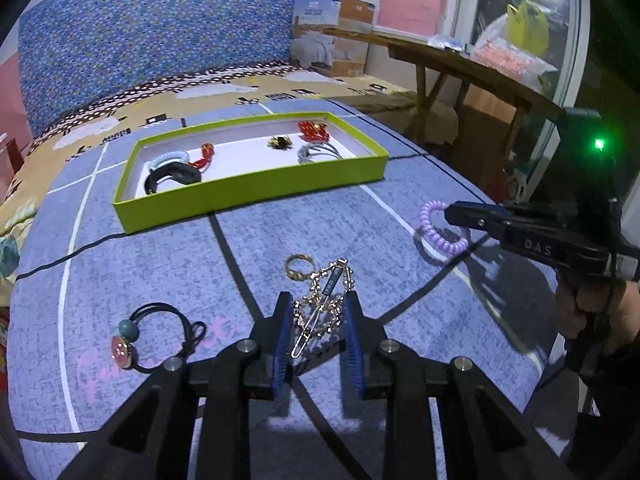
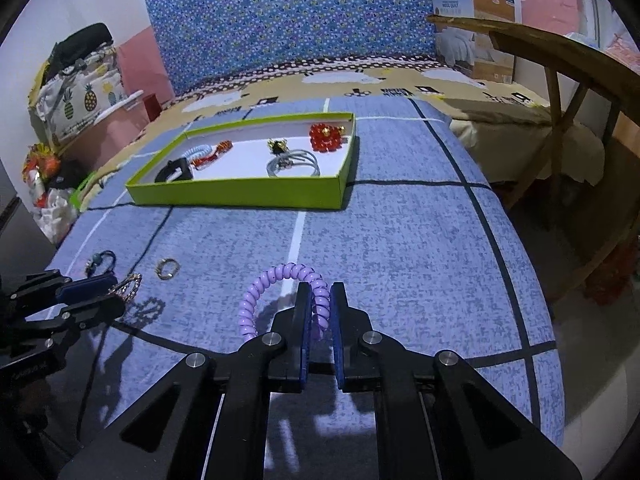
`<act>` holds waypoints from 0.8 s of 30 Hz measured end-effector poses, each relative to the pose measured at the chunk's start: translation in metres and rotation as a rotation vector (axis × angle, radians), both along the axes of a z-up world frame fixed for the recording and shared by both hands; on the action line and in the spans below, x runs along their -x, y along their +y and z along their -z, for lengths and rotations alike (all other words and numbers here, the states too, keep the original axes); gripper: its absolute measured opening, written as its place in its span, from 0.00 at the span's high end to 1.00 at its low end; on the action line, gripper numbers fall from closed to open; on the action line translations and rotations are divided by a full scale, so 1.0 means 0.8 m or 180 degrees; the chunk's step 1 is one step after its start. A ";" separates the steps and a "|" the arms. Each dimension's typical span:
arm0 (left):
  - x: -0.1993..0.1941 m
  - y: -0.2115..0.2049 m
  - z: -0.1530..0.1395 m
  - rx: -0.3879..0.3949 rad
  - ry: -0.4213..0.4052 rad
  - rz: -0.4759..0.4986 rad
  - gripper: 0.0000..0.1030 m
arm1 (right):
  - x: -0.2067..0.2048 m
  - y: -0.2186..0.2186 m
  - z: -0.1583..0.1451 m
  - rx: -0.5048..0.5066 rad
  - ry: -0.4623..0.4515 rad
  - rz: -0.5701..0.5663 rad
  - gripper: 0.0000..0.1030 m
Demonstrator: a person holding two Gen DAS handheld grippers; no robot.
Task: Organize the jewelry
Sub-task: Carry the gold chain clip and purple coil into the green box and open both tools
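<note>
My left gripper is shut on a gold beaded hair clip, held just above the blue mat. My right gripper is shut on a purple spiral hair tie; in the left wrist view that gripper holds the tie at the mat's right side. A green tray with a white floor lies farther back and holds several pieces of jewelry; it also shows in the right wrist view. A gold ring and a black hair tie with beads lie loose on the mat.
A wooden bench stands to the right of the bed, with bags on it. A cardboard box stands behind the bed. A blue patterned board stands at the back. Bags are piled at the left.
</note>
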State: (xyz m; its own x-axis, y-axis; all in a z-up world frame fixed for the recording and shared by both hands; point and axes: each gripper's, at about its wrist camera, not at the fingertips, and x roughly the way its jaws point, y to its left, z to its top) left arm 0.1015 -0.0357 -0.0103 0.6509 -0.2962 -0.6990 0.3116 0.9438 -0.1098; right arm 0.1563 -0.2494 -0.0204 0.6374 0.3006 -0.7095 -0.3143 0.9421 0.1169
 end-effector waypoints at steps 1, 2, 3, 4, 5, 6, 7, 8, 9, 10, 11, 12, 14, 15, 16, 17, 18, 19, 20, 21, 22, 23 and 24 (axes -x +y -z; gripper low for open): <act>-0.001 0.002 -0.002 0.0010 -0.0014 -0.0020 0.75 | 0.000 0.000 -0.002 -0.0016 -0.0011 0.0001 0.91; -0.002 0.003 -0.003 0.0016 -0.0026 -0.0035 0.75 | 0.000 0.000 -0.004 -0.0029 -0.0021 0.0002 0.91; -0.003 0.004 -0.005 0.0020 -0.0040 -0.0050 0.75 | 0.000 0.000 -0.006 -0.0044 -0.0033 0.0001 0.91; -0.003 0.005 -0.006 0.0023 -0.0051 -0.0063 0.75 | 0.000 0.001 -0.009 -0.0061 -0.0046 -0.0002 0.91; -0.004 0.006 -0.007 0.0028 -0.0064 -0.0075 0.75 | 0.000 0.001 -0.012 -0.0078 -0.0059 -0.0006 0.91; -0.006 0.007 -0.009 0.0032 -0.0073 -0.0083 0.75 | 0.000 0.002 -0.014 -0.0088 -0.0069 -0.0010 0.91; -0.008 0.008 -0.010 0.0032 -0.0082 -0.0095 0.75 | -0.001 0.004 -0.017 -0.0105 -0.0084 -0.0019 0.91; -0.009 0.009 -0.012 0.0034 -0.0090 -0.0105 0.75 | -0.002 0.004 -0.019 -0.0117 -0.0094 -0.0024 0.91; -0.011 0.010 -0.013 0.0038 -0.0098 -0.0110 0.75 | -0.003 0.005 -0.021 -0.0130 -0.0105 -0.0028 0.91; -0.013 0.010 -0.015 0.0041 -0.0106 -0.0117 0.75 | -0.004 0.007 -0.024 -0.0141 -0.0120 -0.0036 0.91; -0.014 0.012 -0.016 0.0043 -0.0115 -0.0124 0.75 | -0.005 0.008 -0.026 -0.0146 -0.0129 -0.0042 0.91; -0.016 0.013 -0.018 0.0042 -0.0124 -0.0133 0.75 | -0.005 0.008 -0.027 -0.0155 -0.0134 -0.0048 0.91; -0.021 0.015 -0.022 0.0037 -0.0148 -0.0155 0.75 | -0.009 0.011 -0.030 -0.0179 -0.0142 -0.0062 0.91; -0.024 0.017 -0.024 0.0038 -0.0162 -0.0167 0.75 | -0.011 0.012 -0.032 -0.0182 -0.0149 -0.0070 0.91; -0.027 0.019 -0.026 0.0039 -0.0173 -0.0182 0.75 | -0.013 0.014 -0.033 -0.0184 -0.0156 -0.0078 0.91; -0.030 0.020 -0.027 0.0042 -0.0182 -0.0193 0.75 | -0.015 0.016 -0.034 -0.0188 -0.0162 -0.0087 0.91; -0.033 0.022 -0.029 0.0045 -0.0193 -0.0204 0.75 | -0.015 0.017 -0.035 -0.0191 -0.0166 -0.0094 0.91; -0.038 0.024 -0.031 0.0046 -0.0204 -0.0216 0.75 | -0.017 0.018 -0.036 -0.0195 -0.0172 -0.0104 0.91; -0.042 0.025 -0.032 0.0041 -0.0212 -0.0229 0.75 | -0.019 0.020 -0.038 -0.0196 -0.0180 -0.0115 0.91; -0.046 0.027 -0.034 0.0035 -0.0220 -0.0240 0.75 | -0.022 0.022 -0.040 -0.0194 -0.0189 -0.0125 0.91; -0.051 0.029 -0.035 0.0031 -0.0226 -0.0246 0.75 | -0.024 0.023 -0.042 -0.0192 -0.0203 -0.0136 0.91; -0.056 0.030 -0.036 0.0027 -0.0233 -0.0256 0.75 | -0.028 0.026 -0.045 -0.0187 -0.0221 -0.0155 0.91; -0.062 0.032 -0.037 0.0025 -0.0236 -0.0265 0.75 | -0.030 0.027 -0.046 -0.0184 -0.0231 -0.0163 0.91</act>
